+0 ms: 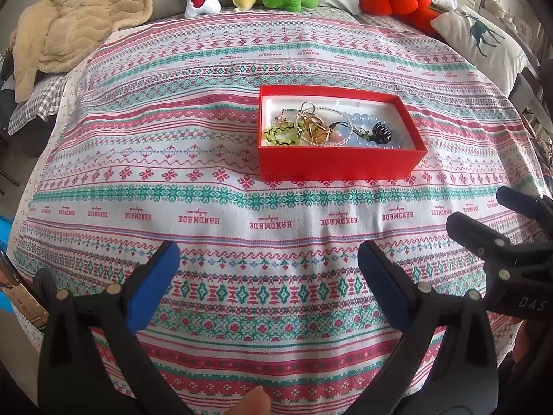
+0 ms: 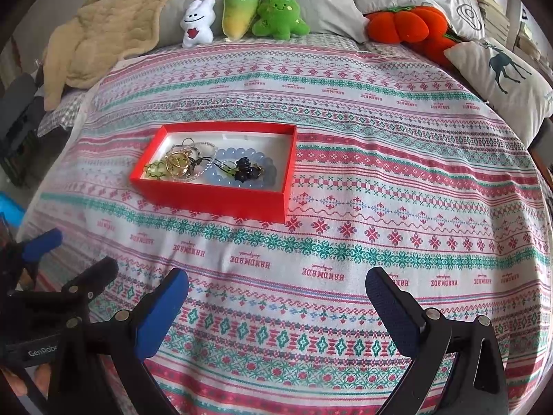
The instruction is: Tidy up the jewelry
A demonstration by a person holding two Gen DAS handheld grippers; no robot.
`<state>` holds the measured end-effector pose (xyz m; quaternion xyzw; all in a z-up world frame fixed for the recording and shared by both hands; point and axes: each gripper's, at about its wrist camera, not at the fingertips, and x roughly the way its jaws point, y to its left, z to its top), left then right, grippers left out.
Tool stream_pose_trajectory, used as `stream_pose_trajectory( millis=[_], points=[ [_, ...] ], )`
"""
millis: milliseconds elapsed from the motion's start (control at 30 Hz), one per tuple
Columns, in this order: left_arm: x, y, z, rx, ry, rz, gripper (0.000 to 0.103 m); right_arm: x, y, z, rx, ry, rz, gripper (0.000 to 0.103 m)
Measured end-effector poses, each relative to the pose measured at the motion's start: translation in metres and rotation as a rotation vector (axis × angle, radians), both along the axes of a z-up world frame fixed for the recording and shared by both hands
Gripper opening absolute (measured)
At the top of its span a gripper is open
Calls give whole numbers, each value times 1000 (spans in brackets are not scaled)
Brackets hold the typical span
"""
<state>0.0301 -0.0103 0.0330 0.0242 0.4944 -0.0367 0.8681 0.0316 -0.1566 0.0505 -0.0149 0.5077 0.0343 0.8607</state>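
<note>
Left gripper (image 1: 268, 276) and right gripper (image 2: 276, 306) both spread wide, empty, low in frame. Red box (image 1: 340, 164) mid-frame holds all visible jewelry (image 1: 331, 126) in a tangled heap; task looks nearly done, no loose pieces on the bedspread (image 1: 242, 311).

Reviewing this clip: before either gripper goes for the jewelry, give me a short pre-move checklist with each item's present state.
1. Left gripper open and holding nothing: ok.
2. Right gripper open and holding nothing: ok.
3. Red box uncovered, with the jewelry visible inside: ok.
4. Pieces separated for a clean single pick: not ok; the gold pendant, green ring and blue bead bracelet lie piled together.
5. Bedspread between both grippers and the box free of obstacles: ok.
6. Chains tangled with each other: cannot tell.
</note>
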Motion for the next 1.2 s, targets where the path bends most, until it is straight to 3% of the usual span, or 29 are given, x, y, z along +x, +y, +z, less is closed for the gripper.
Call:
stream_pose_trajectory(
  millis=[1200],
  points=[
    [-3, 3, -1, 4, 3, 8, 102, -3, 6, -7, -20, 21, 4, 103]
  ],
)
